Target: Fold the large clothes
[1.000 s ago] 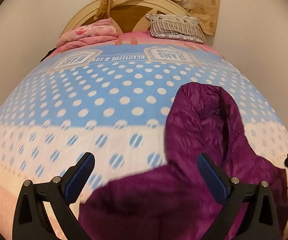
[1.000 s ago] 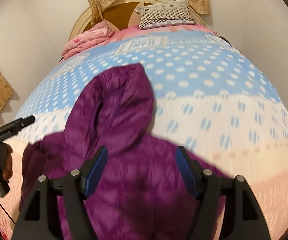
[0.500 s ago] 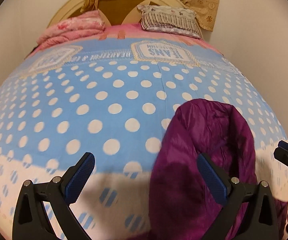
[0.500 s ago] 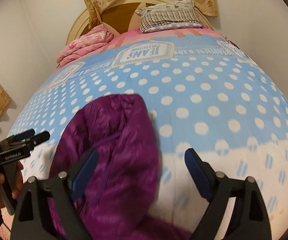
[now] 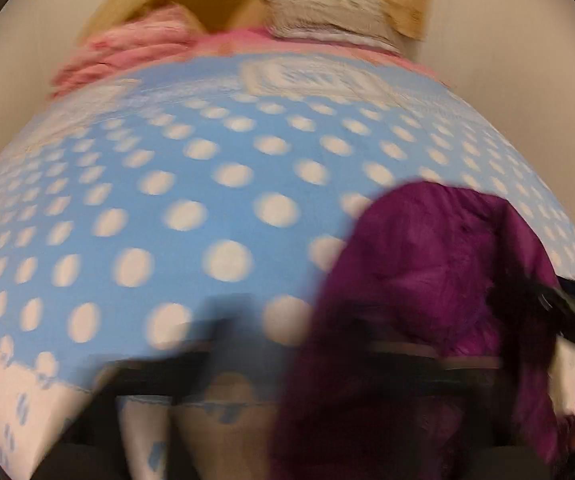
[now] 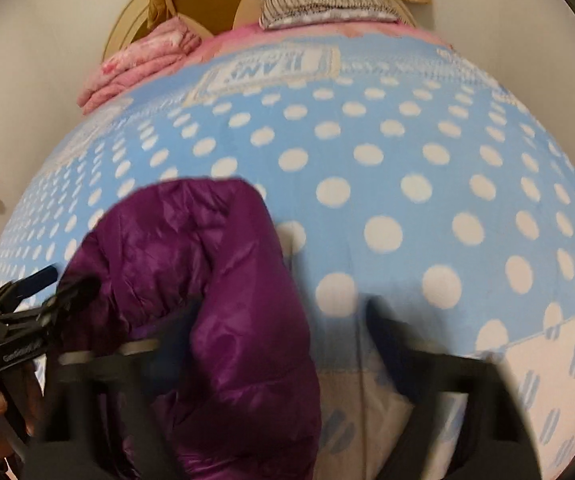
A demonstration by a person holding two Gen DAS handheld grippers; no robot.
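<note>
**A:** What has been changed?

**B:** Both tools have been pushed further up the bed cover (image 6: 447,184). The purple jacket (image 6: 215,300) is seen closer now, and its hood lies on the blue dotted part. It is thought that no fold has been made yet and a grab is being set up.

**A:** How are the fingers held?

**B:** The right gripper (image 6: 287,316) is held spread, with the hood at one finger. The left gripper (image 6: 67,278) is too blurred to tell.

**A:** Can any words be read?

**B:** "JEANS" (image 6: 279,66) is printed upside down on the cover.

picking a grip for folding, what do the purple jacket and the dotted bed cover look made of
Purple jacket: seems thin, glossy synthetic shell with light padding; it shows sheen and fine crinkles. Dotted bed cover: looks matte woven fabric, perhaps cotton; printed dots, no shine.
</note>
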